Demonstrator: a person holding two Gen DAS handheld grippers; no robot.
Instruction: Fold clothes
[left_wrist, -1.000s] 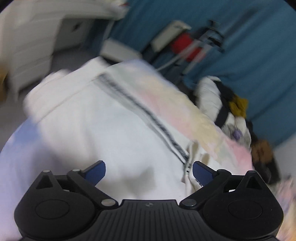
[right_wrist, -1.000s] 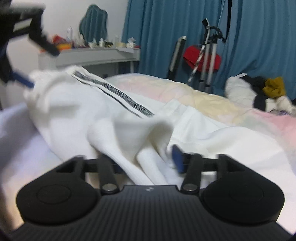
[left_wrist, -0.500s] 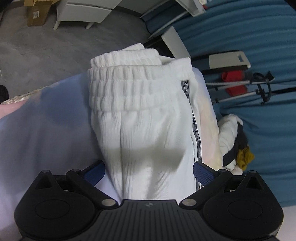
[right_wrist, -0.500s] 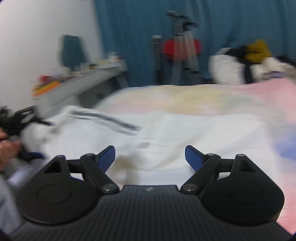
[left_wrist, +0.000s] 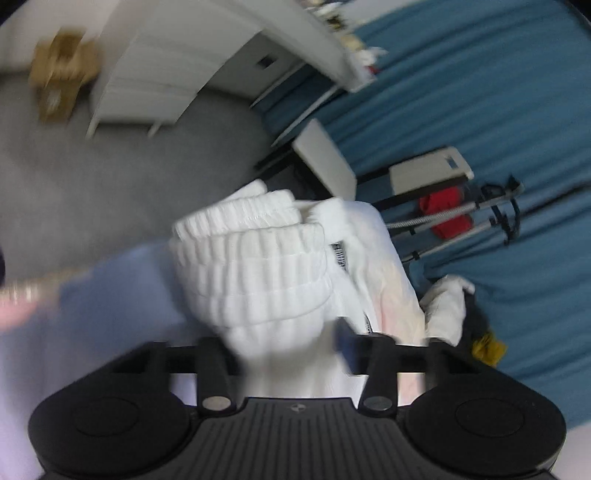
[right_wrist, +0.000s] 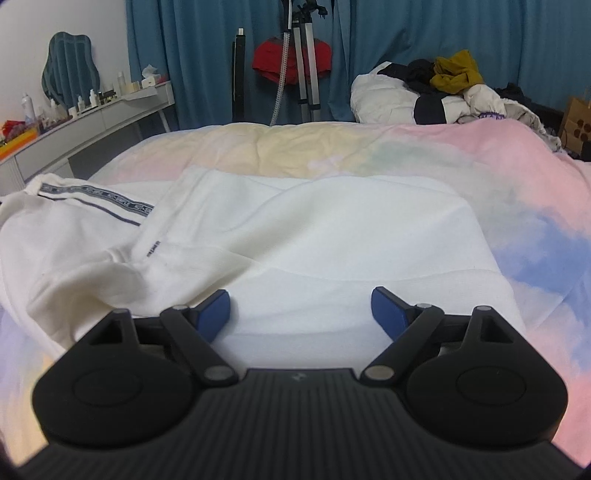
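White track trousers (right_wrist: 303, 236) lie spread across a pastel bedcover, a dark patterned stripe (right_wrist: 96, 197) running down the outer seam at the left. The broad right-hand part rests flat and smooth, folded over itself, while the left side is rumpled into soft ridges. At the edge of the bed the ribbed elastic waistband (left_wrist: 255, 266) is bunched and doubled into thick rolls, raised above the cloth around it.

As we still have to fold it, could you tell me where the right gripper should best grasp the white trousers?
Probably the near hem of the white trousers, approached low from the near side by the open right gripper: that edge lies flat just ahead of it.
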